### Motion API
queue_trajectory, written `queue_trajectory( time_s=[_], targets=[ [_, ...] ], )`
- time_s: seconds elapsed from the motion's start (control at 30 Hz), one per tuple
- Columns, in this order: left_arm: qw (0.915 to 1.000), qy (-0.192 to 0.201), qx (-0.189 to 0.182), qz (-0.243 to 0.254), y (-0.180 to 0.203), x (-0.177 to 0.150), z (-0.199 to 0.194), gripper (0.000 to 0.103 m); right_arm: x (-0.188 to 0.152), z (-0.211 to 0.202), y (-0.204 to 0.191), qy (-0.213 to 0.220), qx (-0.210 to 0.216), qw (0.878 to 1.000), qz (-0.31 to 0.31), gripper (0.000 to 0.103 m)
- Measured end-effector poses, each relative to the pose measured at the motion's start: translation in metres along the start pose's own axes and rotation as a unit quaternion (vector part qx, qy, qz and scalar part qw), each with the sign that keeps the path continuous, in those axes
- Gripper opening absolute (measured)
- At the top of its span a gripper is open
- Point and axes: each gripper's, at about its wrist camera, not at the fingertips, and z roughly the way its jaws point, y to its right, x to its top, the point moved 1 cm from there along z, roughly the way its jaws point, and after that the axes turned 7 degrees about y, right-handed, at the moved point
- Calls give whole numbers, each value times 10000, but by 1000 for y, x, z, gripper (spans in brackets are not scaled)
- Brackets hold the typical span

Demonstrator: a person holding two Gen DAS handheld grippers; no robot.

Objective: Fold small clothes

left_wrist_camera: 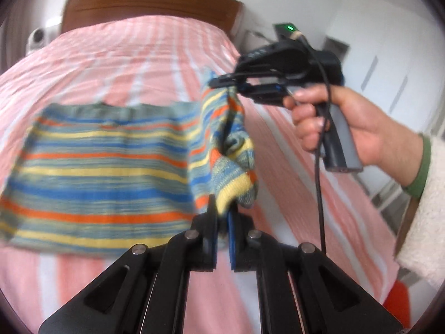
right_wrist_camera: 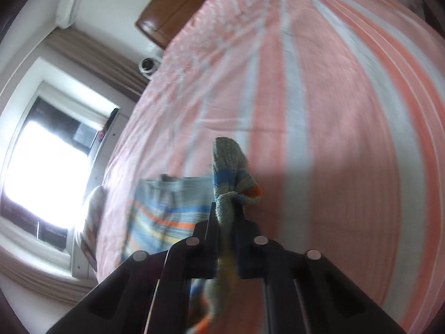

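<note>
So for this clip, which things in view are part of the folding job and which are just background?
Part of the job:
striped knit garment
left gripper, shut on its sleeve
right gripper, shut on the same sleeve
bedspread it lies on

Just there:
headboard
small white device beside the bed
window

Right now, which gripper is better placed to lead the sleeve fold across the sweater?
Probably right: the right gripper pinches the sleeve higher, the left gripper its cuff.
</note>
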Motion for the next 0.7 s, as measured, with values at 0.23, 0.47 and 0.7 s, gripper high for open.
queue_trajectory(
  time_s=[0.23, 0.47, 0.7],
  targets=[
    [9937, 208, 496, -985, -91, 4, -40, 4, -12, 67, -114, -235, 211, 9979, -557, 9],
    [9843, 223, 858, -1530, -151, -6, -55, 4, -29, 155, -180, -596, 97, 9935, -960, 9],
    [9772, 103, 991, -1873, -190, -16, -56, 4, -48, 214, -206, -841, -40, 9904, -1092, 9]
  ],
)
